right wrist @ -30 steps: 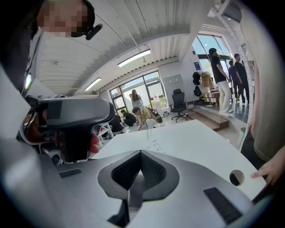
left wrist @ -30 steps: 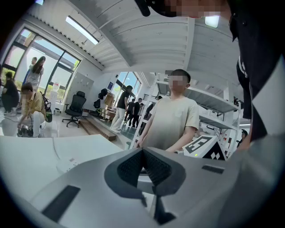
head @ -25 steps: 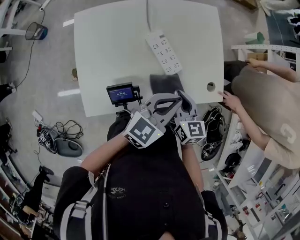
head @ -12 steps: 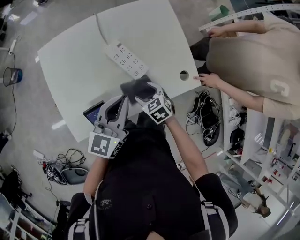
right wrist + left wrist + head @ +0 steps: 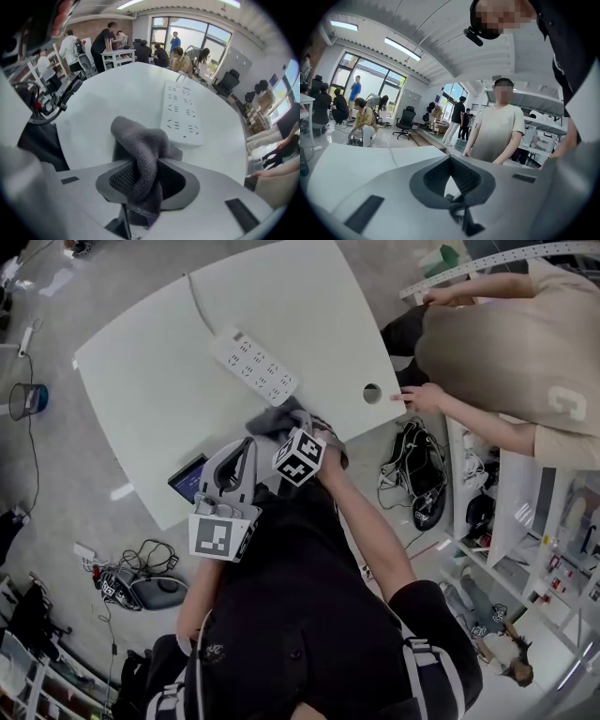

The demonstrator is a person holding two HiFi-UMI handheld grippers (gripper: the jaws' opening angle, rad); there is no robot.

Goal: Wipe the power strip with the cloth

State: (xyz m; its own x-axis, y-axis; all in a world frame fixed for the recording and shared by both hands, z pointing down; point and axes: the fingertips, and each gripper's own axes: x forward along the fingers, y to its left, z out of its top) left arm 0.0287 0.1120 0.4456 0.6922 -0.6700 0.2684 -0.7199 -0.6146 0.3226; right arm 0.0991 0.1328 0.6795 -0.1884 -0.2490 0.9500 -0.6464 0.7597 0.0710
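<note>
Right claw [image 5: 140, 180] has just been closing, now clamped on grey cloth [image 5: 139, 143]; bunch of cloth sticks up between jaws. Power strip [image 5: 183, 112] lies flat on white table [image 5: 98, 108], just beyond cloth, apparently untouched. Left claw [image 5: 451, 182] has jaws together, empty, near table edge. Judgement: cloth is gripped, wiping not begun; whole strip left to wipe.

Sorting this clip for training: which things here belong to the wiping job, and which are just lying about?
Job: power strip, cloth, table, right gripper, its jaws just closing onto the cloth.
Lying about: small screen by the table edge, bin, floor cables.
</note>
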